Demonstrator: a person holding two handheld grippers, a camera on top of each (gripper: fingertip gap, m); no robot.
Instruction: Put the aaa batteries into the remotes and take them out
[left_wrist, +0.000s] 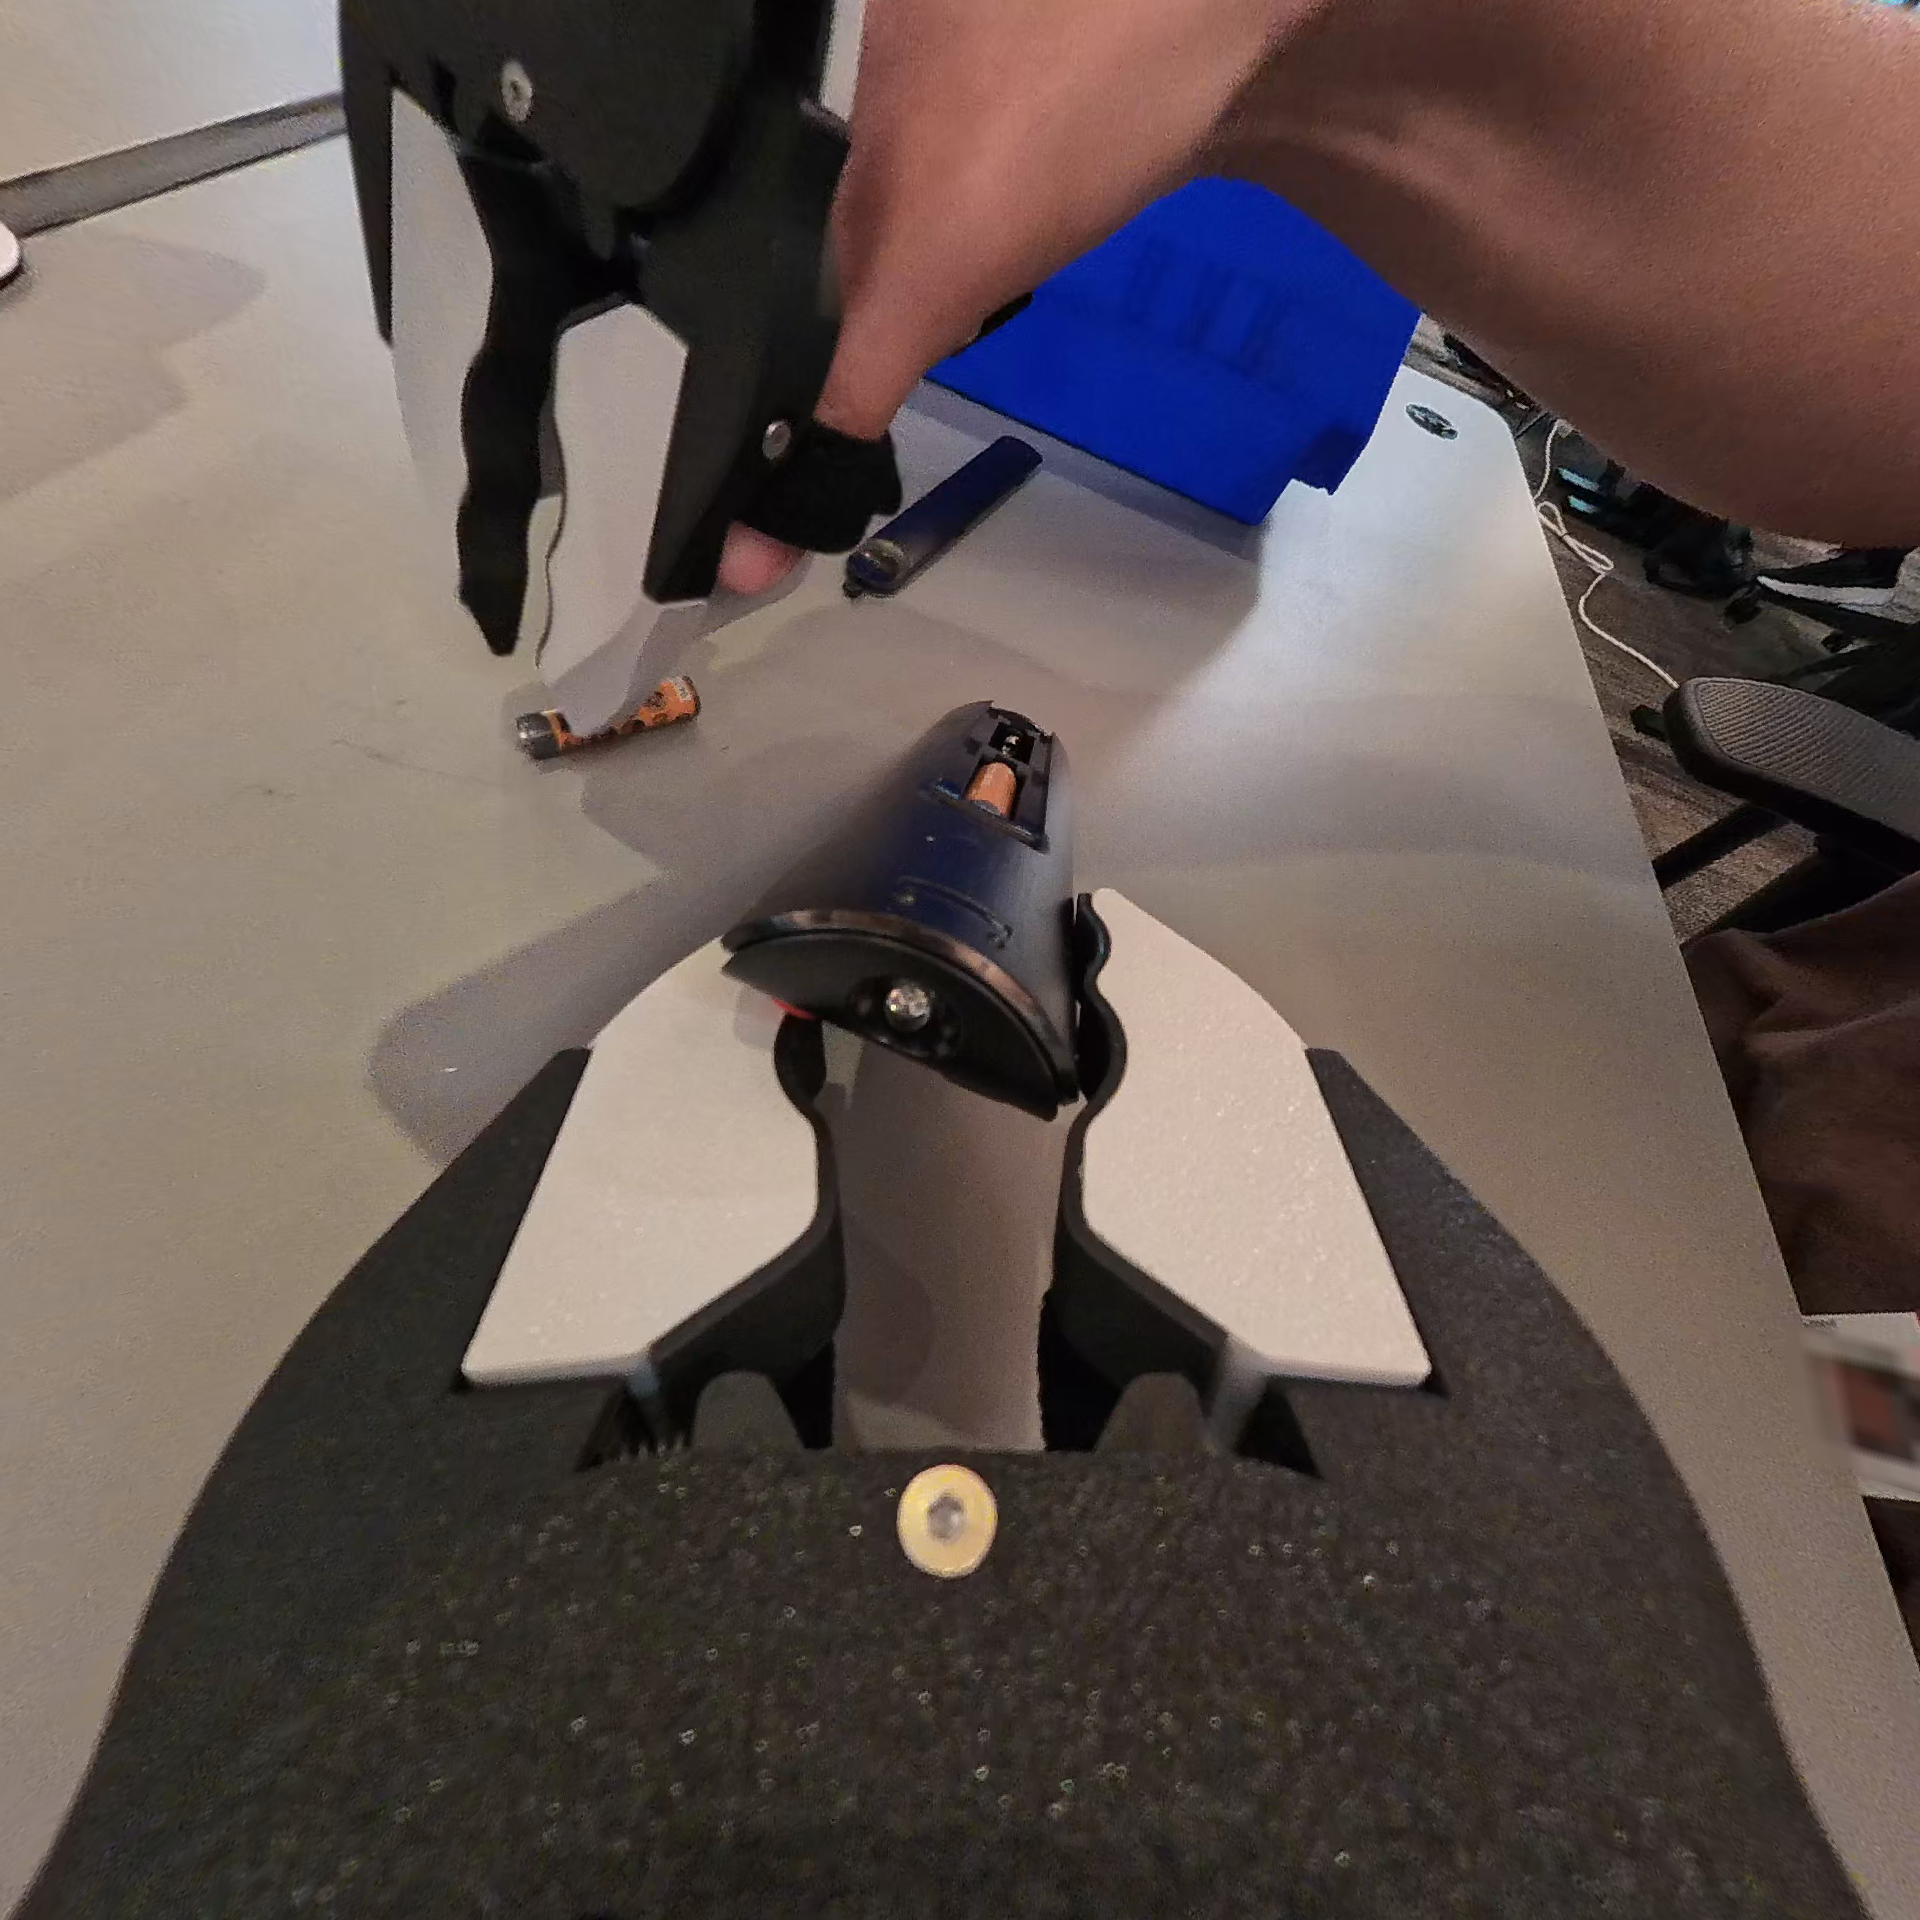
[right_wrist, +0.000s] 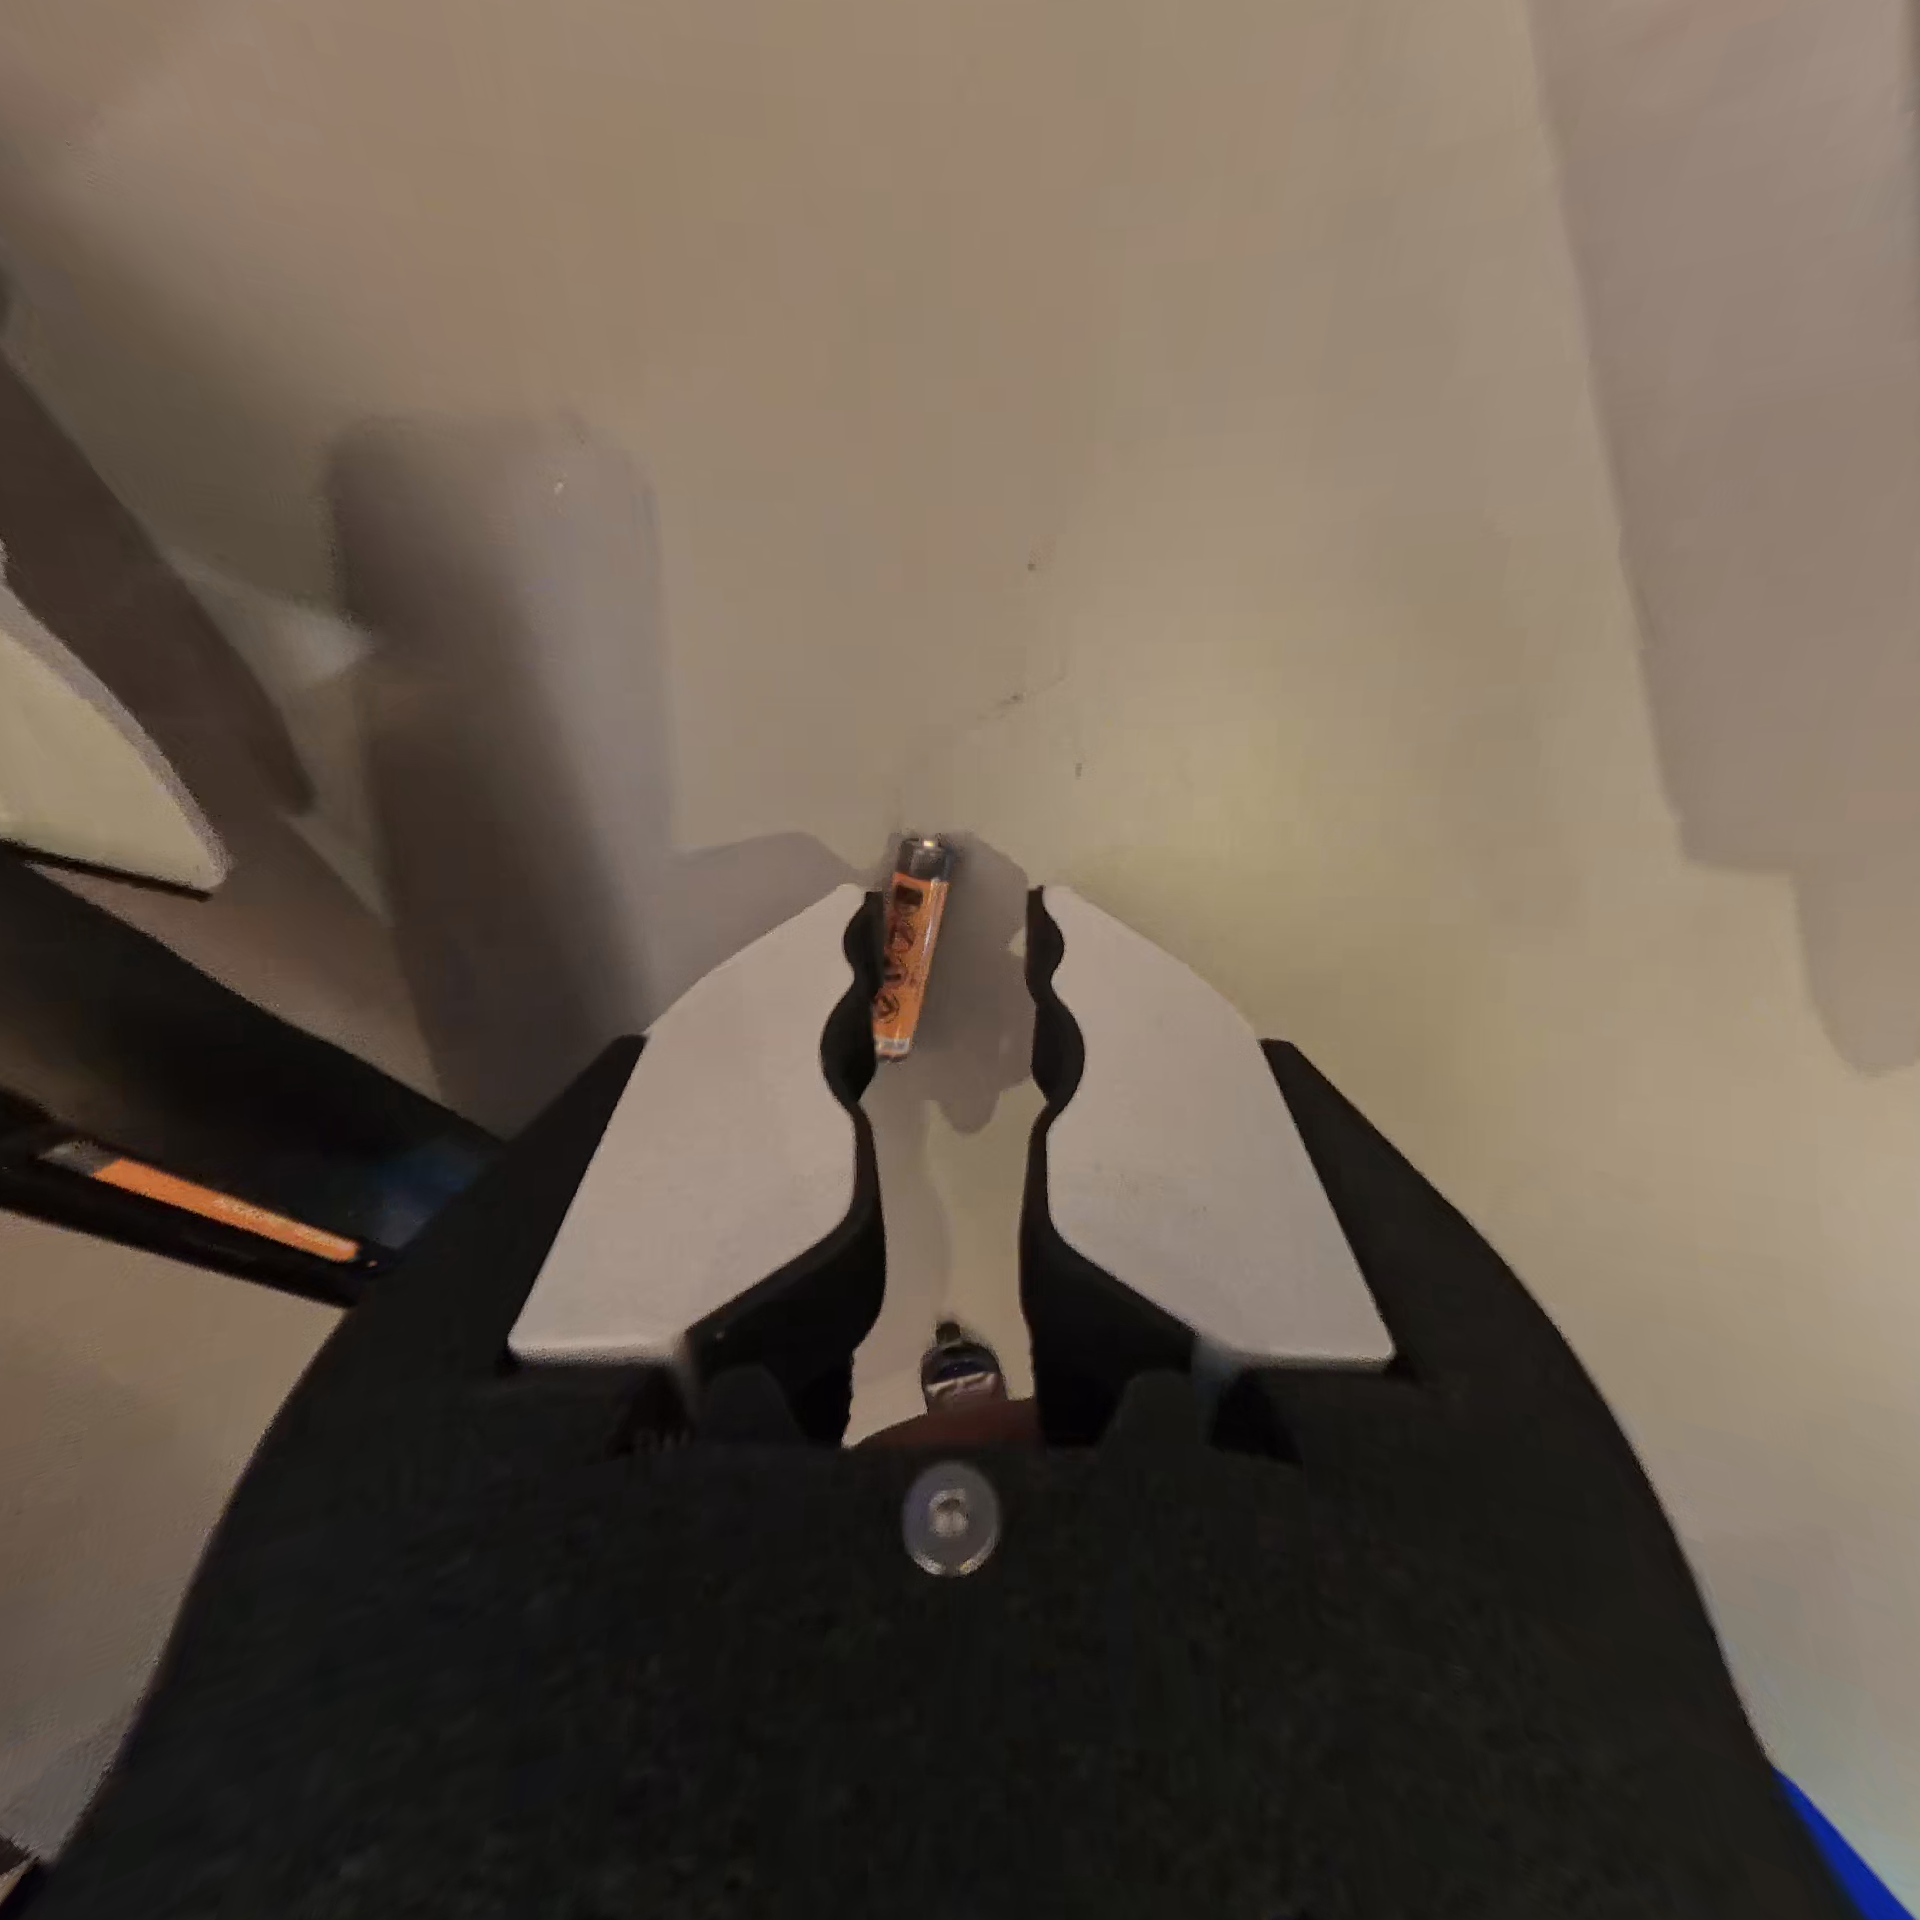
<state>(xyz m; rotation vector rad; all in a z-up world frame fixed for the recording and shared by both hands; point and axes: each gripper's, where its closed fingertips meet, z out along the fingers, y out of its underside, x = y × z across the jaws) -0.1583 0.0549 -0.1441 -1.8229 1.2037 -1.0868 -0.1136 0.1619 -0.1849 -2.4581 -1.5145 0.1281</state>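
Observation:
My left gripper (left_wrist: 914, 935) is shut on the near end of a dark blue remote (left_wrist: 935, 852) and holds it tilted above the white table (left_wrist: 260, 935). The remote's battery bay faces up, uncovered, with one orange battery (left_wrist: 987, 784) inside. A second orange AAA battery (left_wrist: 608, 719) lies on the table beyond. My right gripper (left_wrist: 587, 675) points down over it. In the right wrist view the right gripper (right_wrist: 945, 899) is open, and the battery (right_wrist: 912, 956) lies between its fingers against the left finger (right_wrist: 847, 997). The remote's loaded battery (right_wrist: 208, 1210) shows at the left.
The remote's dark blue battery cover (left_wrist: 945, 514) lies on the table past the right gripper. A blue box (left_wrist: 1174, 343) stands behind it. A person's arm (left_wrist: 1455, 208) crosses overhead. The table's right edge (left_wrist: 1621, 831) is close, with an office chair (left_wrist: 1797, 748) beyond.

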